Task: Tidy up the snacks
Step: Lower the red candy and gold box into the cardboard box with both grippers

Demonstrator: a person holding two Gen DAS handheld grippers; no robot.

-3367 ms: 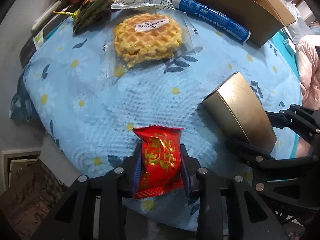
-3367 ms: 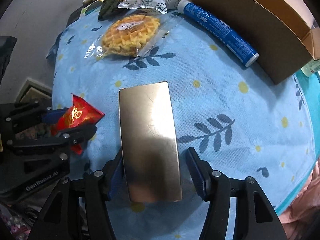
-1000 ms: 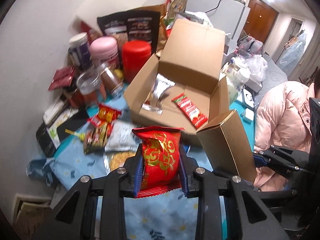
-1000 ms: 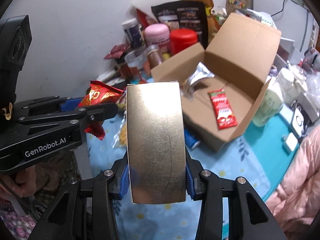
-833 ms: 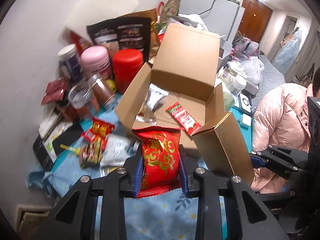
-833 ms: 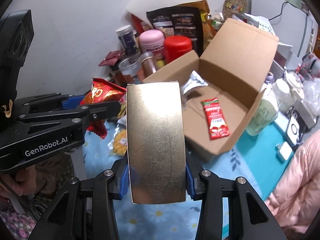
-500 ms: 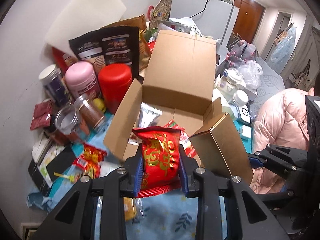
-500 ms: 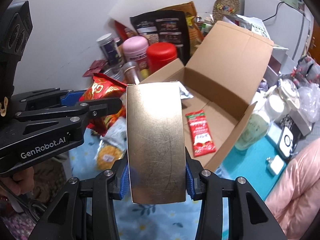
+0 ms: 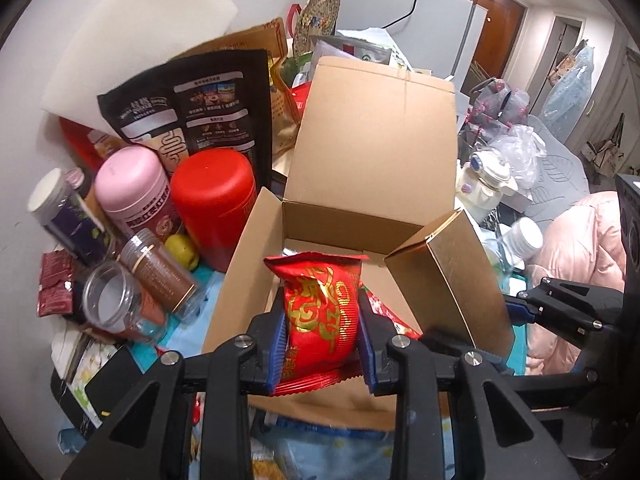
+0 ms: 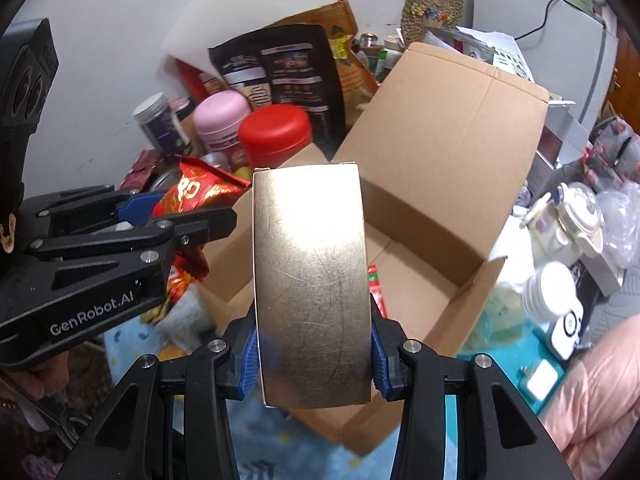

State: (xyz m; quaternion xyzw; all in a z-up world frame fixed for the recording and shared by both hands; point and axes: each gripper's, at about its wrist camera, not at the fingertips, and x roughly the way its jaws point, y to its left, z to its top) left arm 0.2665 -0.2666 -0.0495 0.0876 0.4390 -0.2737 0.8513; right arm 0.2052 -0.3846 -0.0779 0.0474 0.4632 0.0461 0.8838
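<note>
My left gripper (image 9: 322, 340) is shut on a red snack packet with gold print (image 9: 320, 312) and holds it over the near part of an open cardboard box (image 9: 376, 148). My right gripper (image 10: 312, 344) is shut on a gold rectangular box (image 10: 310, 284) and holds it above the same cardboard box (image 10: 440, 152). The gold box also shows at the right of the left wrist view (image 9: 452, 280). The red packet shows at the left of the right wrist view (image 10: 192, 196). A red snack stick (image 10: 376, 288) lies inside the cardboard box, mostly hidden.
Left of the box stand a red canister (image 9: 216, 204), a pink canister (image 9: 136, 188), jars (image 9: 108, 300) and a black pouch (image 9: 192, 104). White bottles and a teapot (image 10: 576, 216) crowd the right side. A person in a pink jacket (image 9: 576, 240) sits at the right.
Both grippers have moved forward with their loads, from short of the cardboard box to over its opening. The box now fills more of both views.
</note>
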